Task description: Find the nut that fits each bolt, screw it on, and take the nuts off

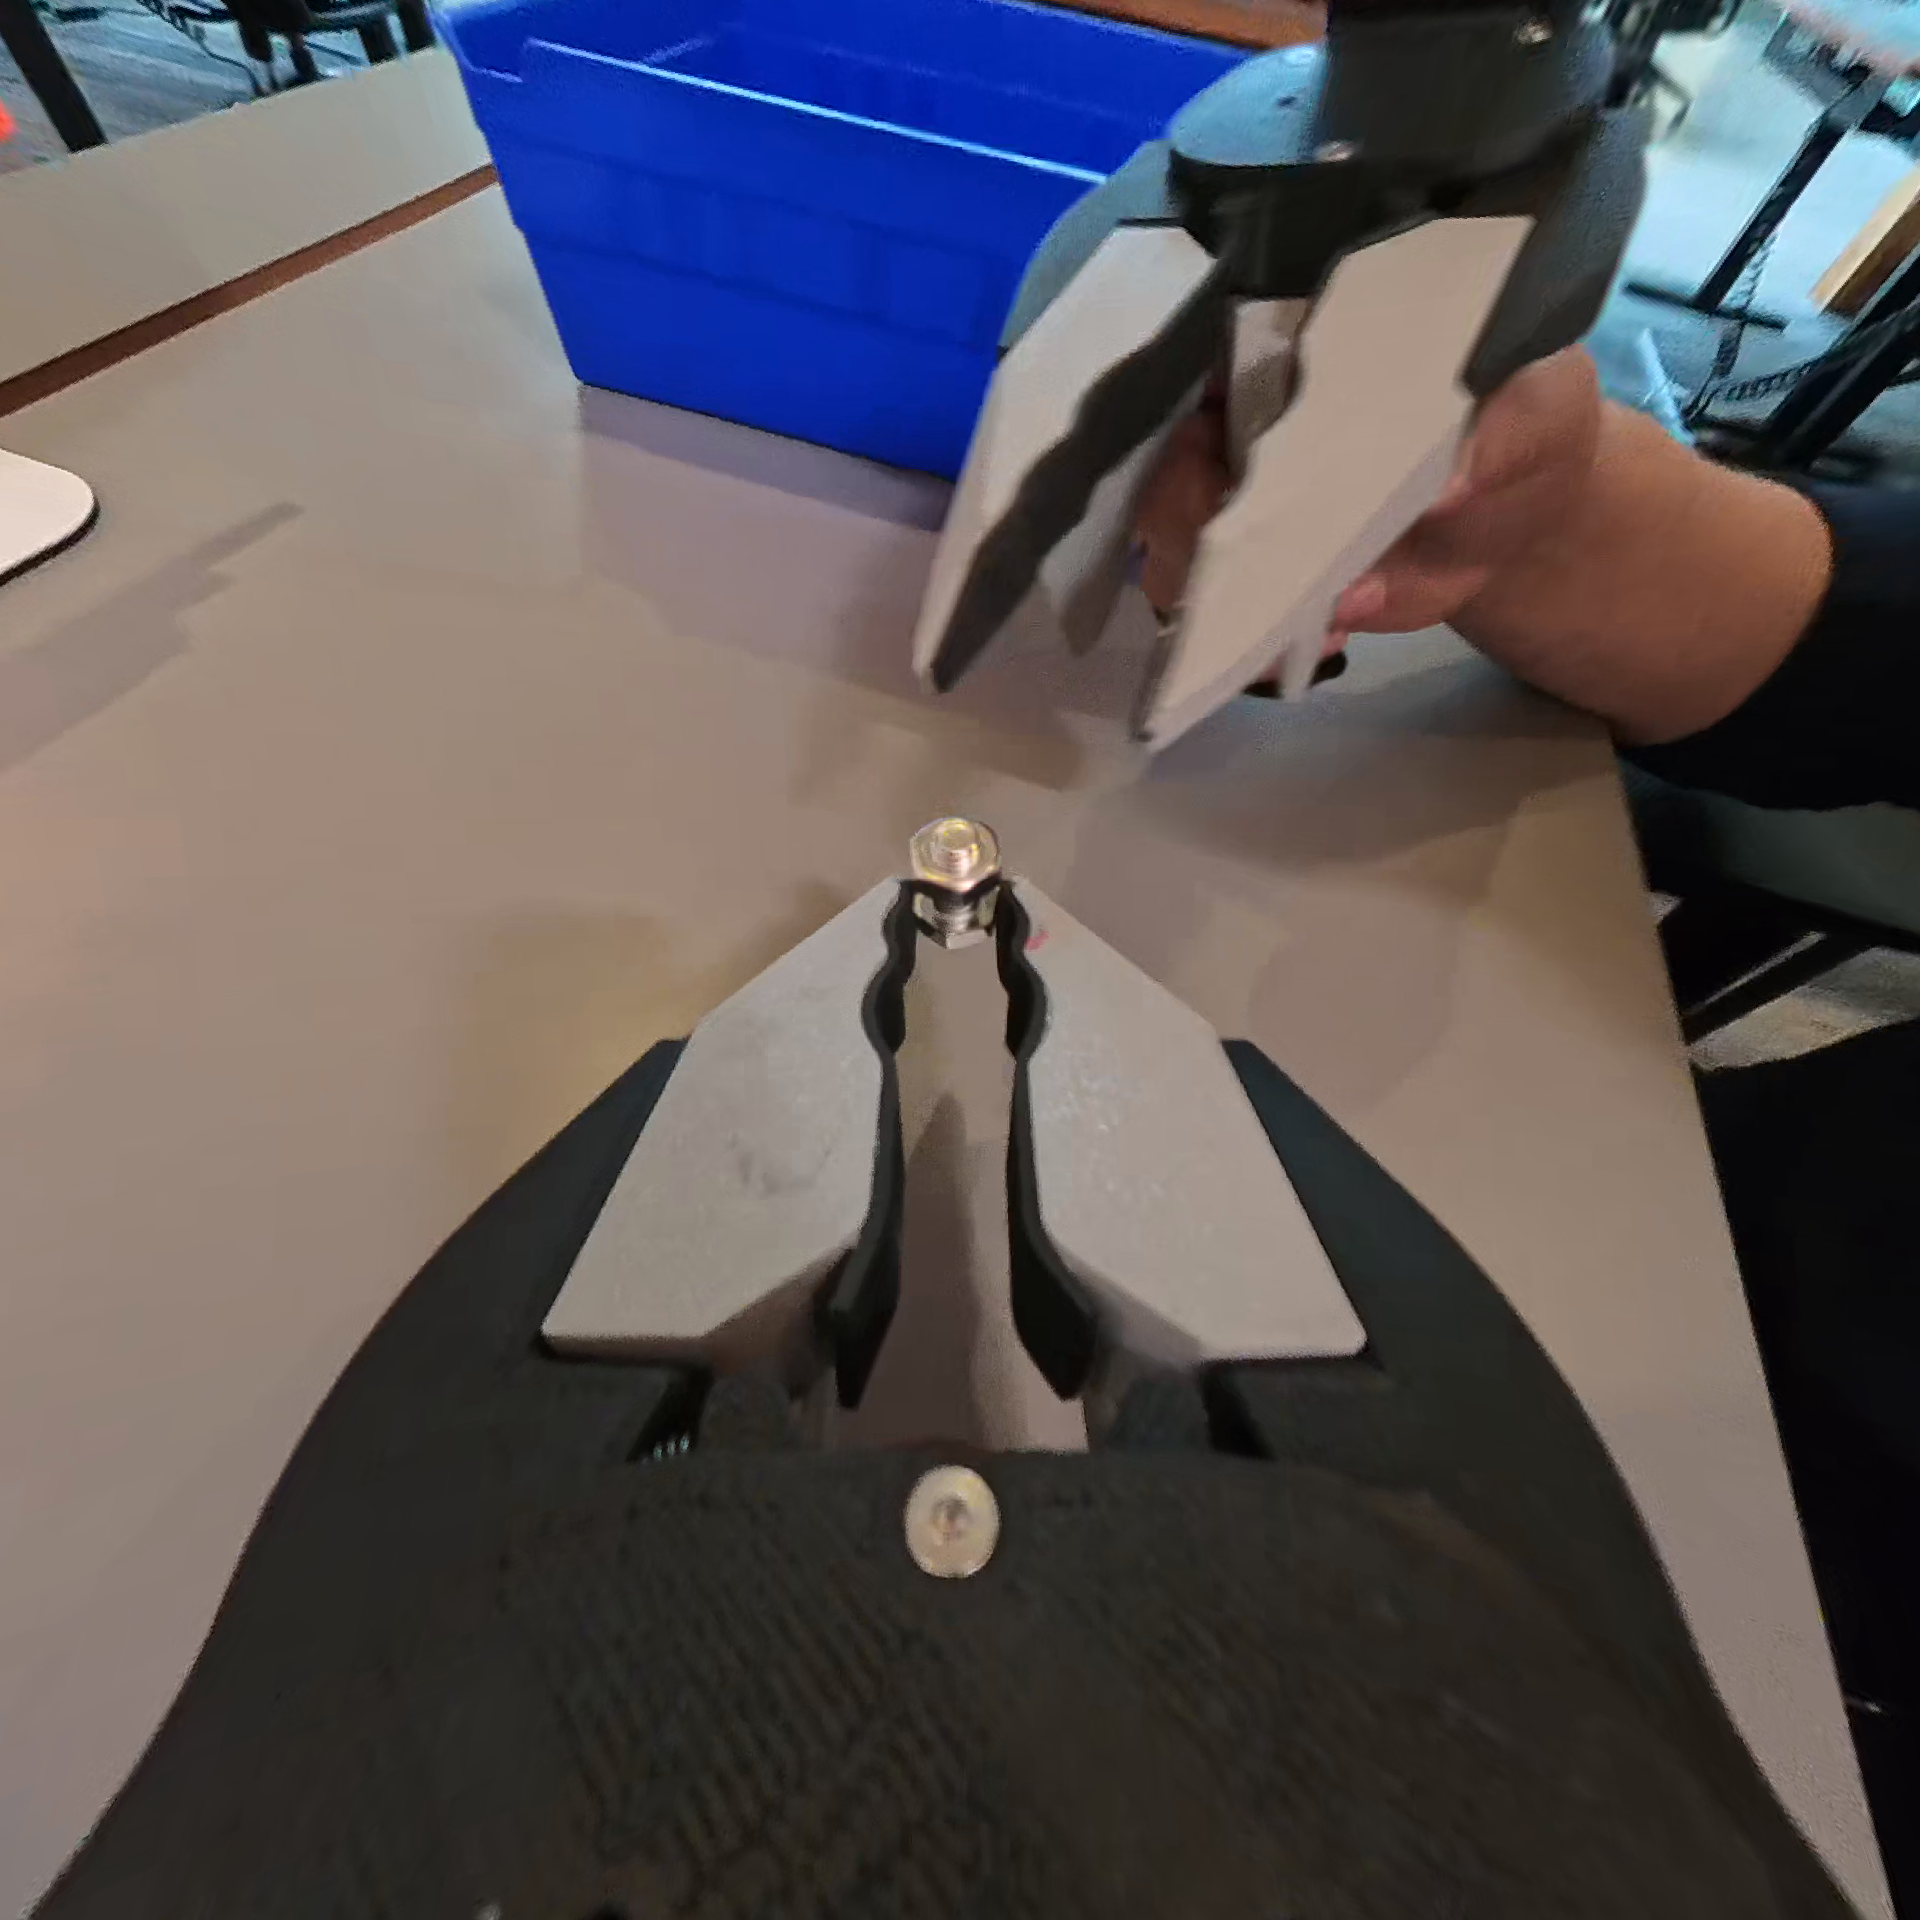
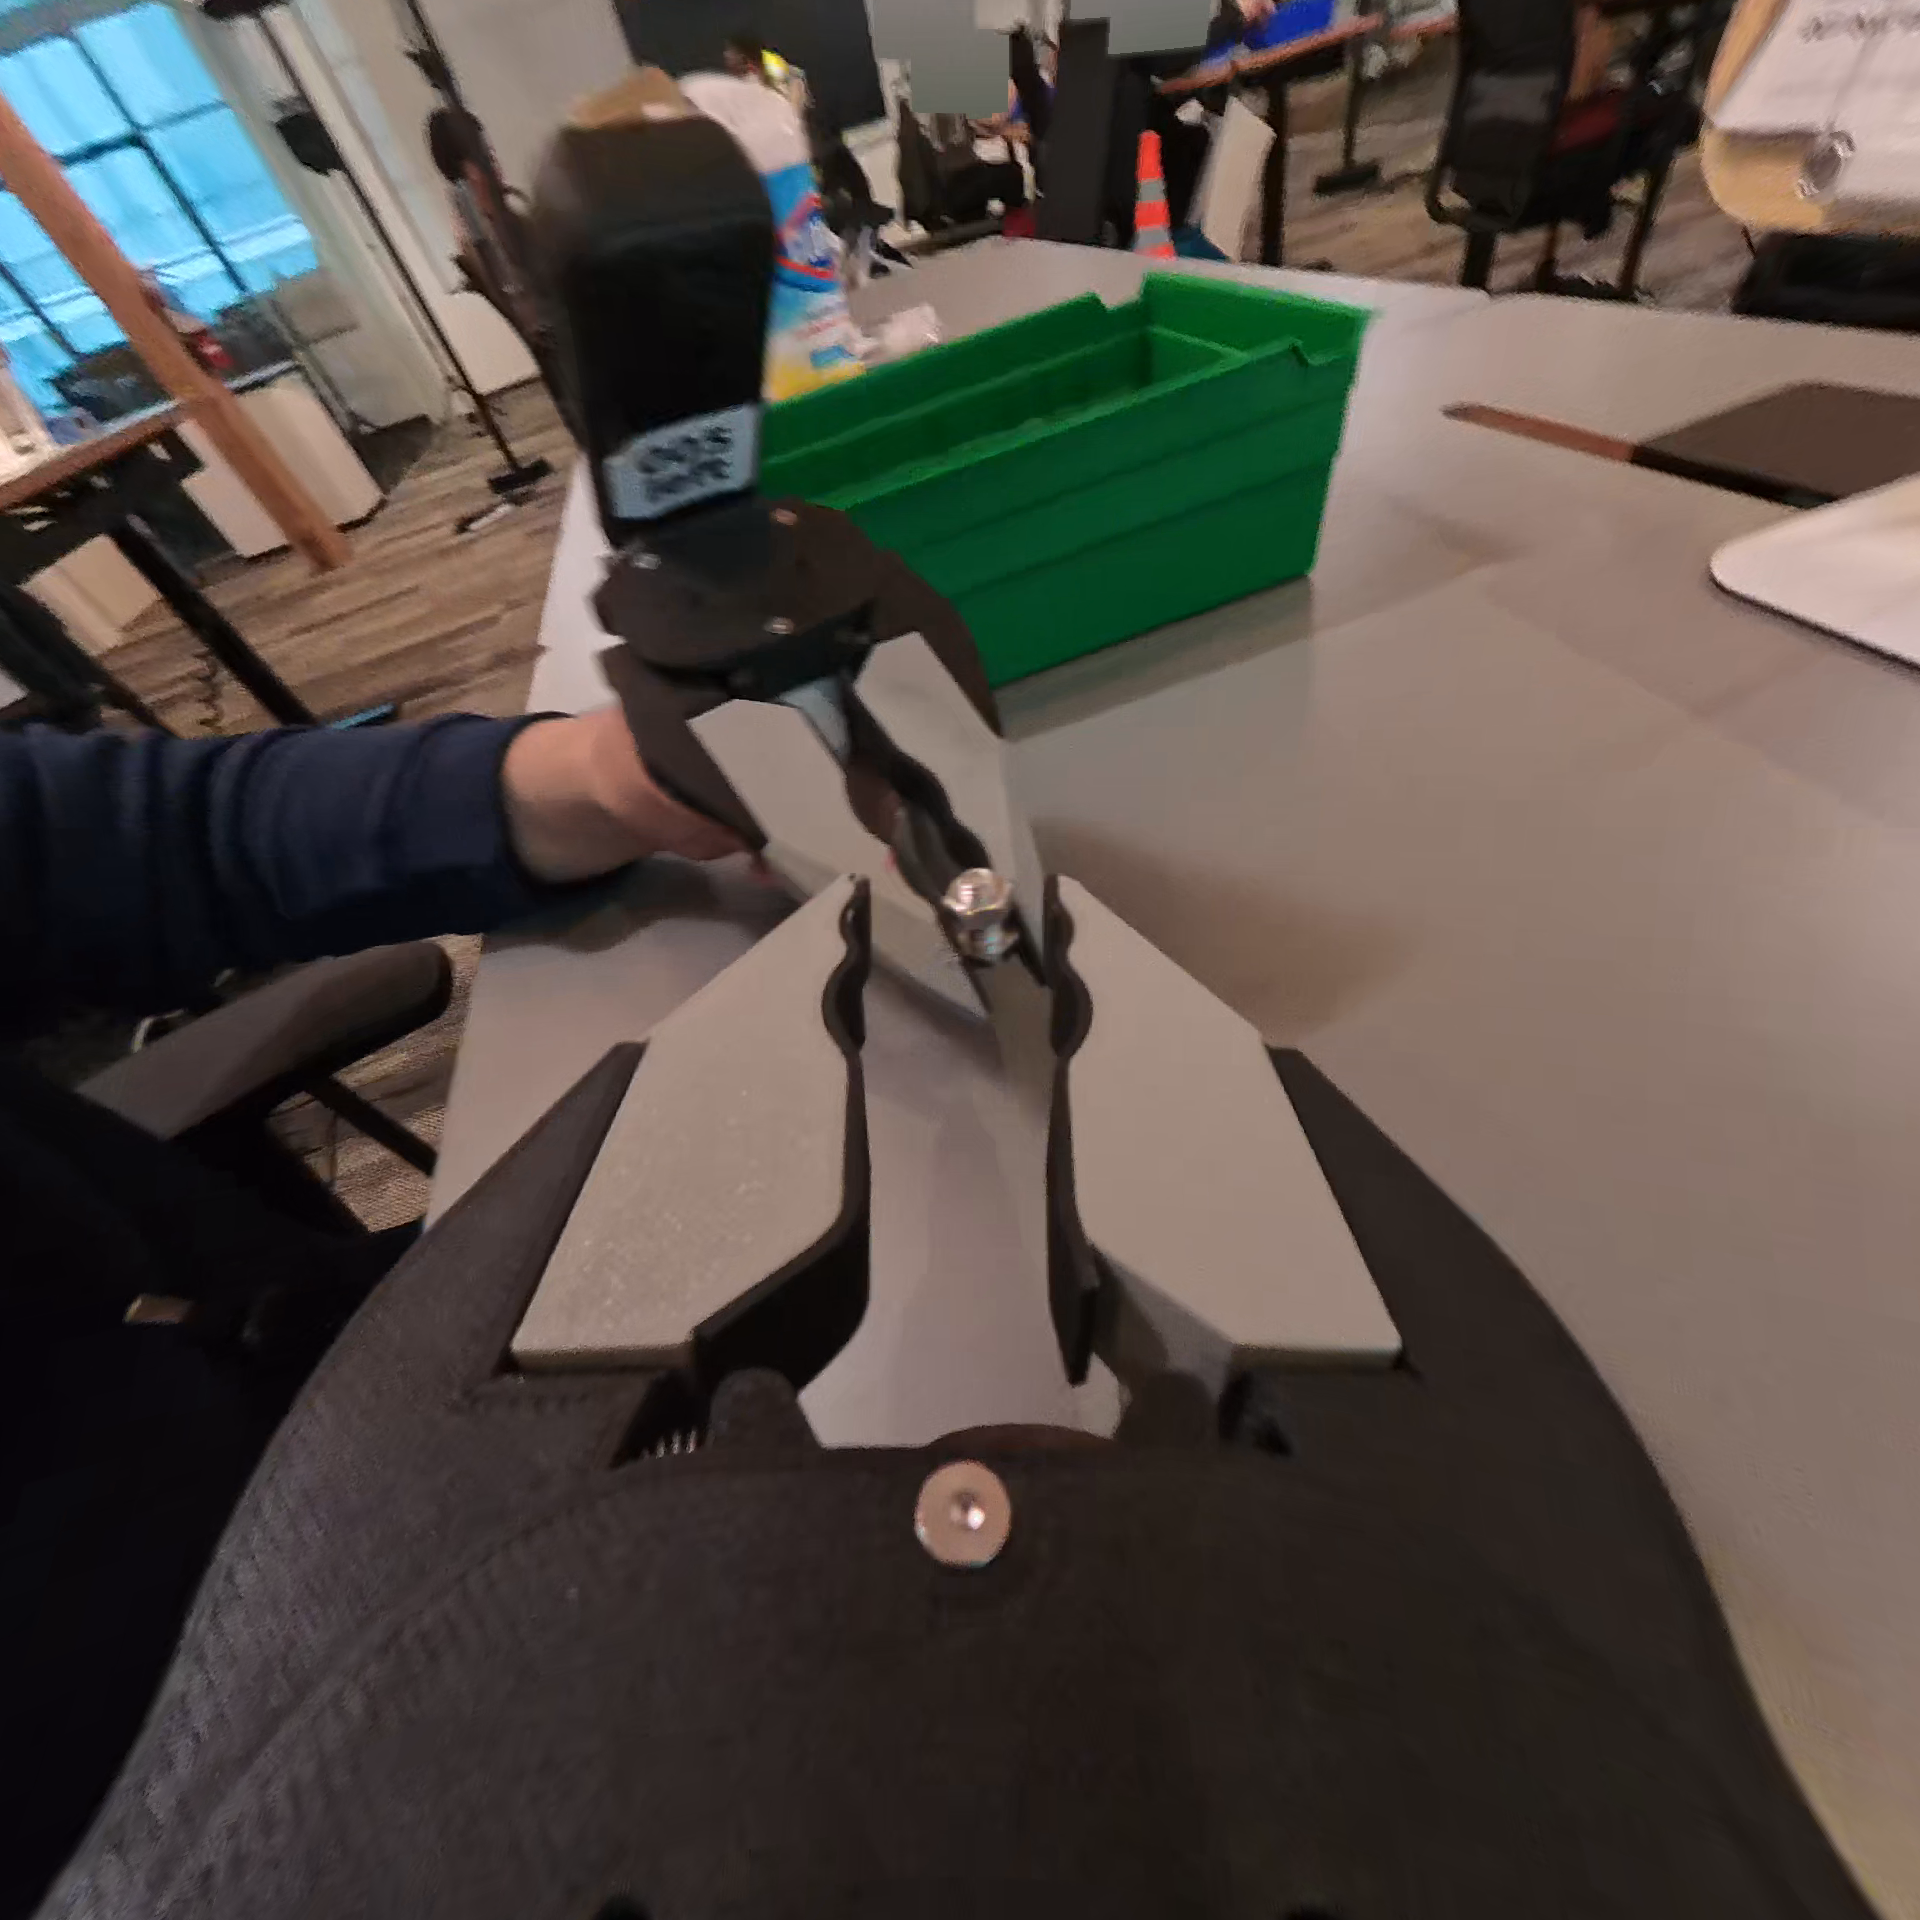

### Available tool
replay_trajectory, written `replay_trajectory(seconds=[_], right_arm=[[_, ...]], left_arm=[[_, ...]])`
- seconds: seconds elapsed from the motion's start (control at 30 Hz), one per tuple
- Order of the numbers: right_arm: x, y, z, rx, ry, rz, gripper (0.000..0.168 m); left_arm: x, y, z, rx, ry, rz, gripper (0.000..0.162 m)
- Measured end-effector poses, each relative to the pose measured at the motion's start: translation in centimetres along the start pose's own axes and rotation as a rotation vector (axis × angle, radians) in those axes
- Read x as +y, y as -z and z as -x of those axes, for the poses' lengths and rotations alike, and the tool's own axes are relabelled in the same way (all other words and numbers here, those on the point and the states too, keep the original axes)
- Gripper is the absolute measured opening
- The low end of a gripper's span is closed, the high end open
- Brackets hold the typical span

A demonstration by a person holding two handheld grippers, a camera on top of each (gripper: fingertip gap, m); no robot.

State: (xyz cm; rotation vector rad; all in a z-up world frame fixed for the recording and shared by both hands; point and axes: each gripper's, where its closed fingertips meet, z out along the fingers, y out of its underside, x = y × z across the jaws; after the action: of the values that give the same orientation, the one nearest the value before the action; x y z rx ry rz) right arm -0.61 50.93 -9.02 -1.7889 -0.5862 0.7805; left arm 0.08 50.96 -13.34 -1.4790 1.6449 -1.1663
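A small silver hex-headed steel bolt (image 1: 953, 914) with a silver hex nut (image 1: 954, 847) threaded near its tip is held clamped between the fingertips of the left gripper (image 1: 953, 912), grey-fingered with black pads; the bolt is gripped low on the shank, just above its head. The right gripper (image 1: 1049, 696), of the same build, is seen spread apart and empty, hanging to the far right of the nut and apart from it. In the right wrist view the nut (image 2: 971, 902) lies just beyond the gap between the right fingertips (image 2: 956, 914).

Several risks can be judged from here. The nut is small and smooth-sided, so a pinch taken on its corners rather than its flats could slip. If the right gripper is closed off-centre, the bolt could be levered out of the left pads, since only a short length appears to be held. A twist made without the bolt being kept steady could spin bolt and nut together. A freed nut could be dropped and could roll off the near table edge.

The work is done over a plain, smooth grey tabletop (image 1: 416, 727). A blue plastic bin (image 1: 779, 260) stands at the far side in the left wrist view, and a green plastic bin with compartments (image 2: 1091, 488) in the right wrist view. Beyond are desks, chairs, an orange cone (image 2: 1151, 197) and bright windows.
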Motion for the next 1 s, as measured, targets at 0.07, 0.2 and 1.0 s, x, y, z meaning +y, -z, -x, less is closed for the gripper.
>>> replay_trajectory(seconds=[0.07,0.2,1.0], right_arm=[[1.0,-0.5,-0.7,0.047,-0.004,0.052,0.030],[2.4,-1.4,-0.9,0.094,0.050,0.127,0.021],[2.8,-0.1,0.6,-0.244,-0.435,0.086,0.024]], left_arm=[[0.0,-0.5,-0.5,0.000,-0.025,0.015,0.013],[0.6,-1.0,-0.5,-0.025,-0.055,0.055,0.012],[0.3,-0.7,-1.8,-0.102,-0.445,0.043,0.012]])
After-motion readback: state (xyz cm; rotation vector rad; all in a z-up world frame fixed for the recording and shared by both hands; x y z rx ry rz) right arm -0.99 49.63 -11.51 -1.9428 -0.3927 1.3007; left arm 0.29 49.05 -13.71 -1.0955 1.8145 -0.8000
